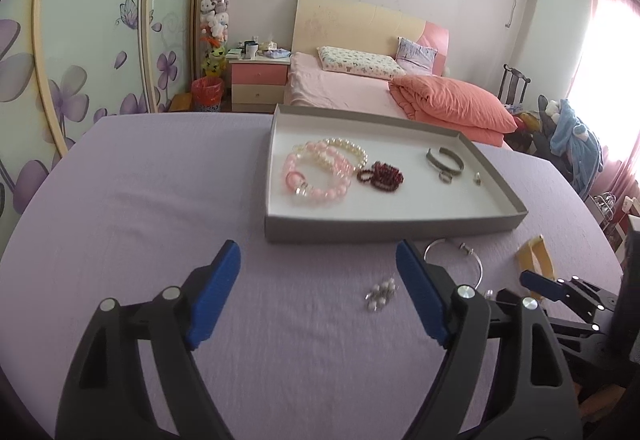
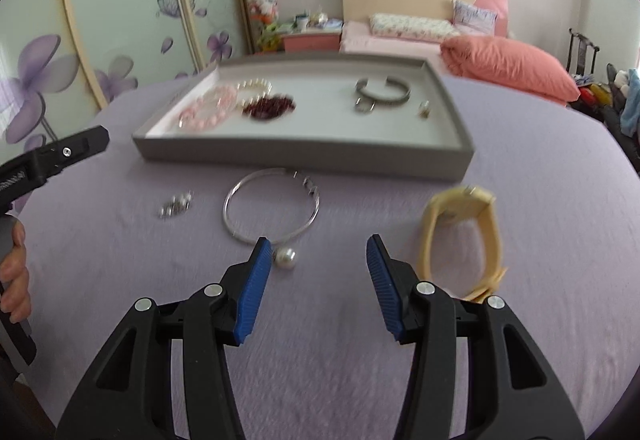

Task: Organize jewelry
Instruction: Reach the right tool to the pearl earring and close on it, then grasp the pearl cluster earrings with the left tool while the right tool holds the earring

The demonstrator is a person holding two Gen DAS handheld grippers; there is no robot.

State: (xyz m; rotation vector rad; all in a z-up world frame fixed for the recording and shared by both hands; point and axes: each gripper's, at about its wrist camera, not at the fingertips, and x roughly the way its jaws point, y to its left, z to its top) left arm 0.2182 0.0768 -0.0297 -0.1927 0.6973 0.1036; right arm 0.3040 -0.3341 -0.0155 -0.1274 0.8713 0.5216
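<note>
**Two Grippers Hover Over Scattered Jewelry on Lilac Cloth**

The left gripper (image 1: 318, 260) hangs with its blue pads spread wide and nothing between them, above the lilac cloth (image 1: 140, 200). A small pearl cluster (image 1: 380, 294) lies on the cloth just inside its right pad. The right gripper (image 2: 316, 252) stands at a middling gap, also empty; a single pearl (image 2: 286, 258) sits touching a silver bangle (image 2: 272, 206) beside its left pad, while a yellow watch (image 2: 460, 232) lies to its right. Farther off rests a grey tray (image 2: 304, 156) holding pink bead bracelets (image 1: 316, 176), a pearl bracelet (image 1: 352, 148), a dark red bead bracelet (image 1: 380, 176), a metal cuff (image 2: 384, 92) and a small ring (image 2: 424, 109). A hand (image 2: 14, 276) grips the left handle at the near left edge.
</note>
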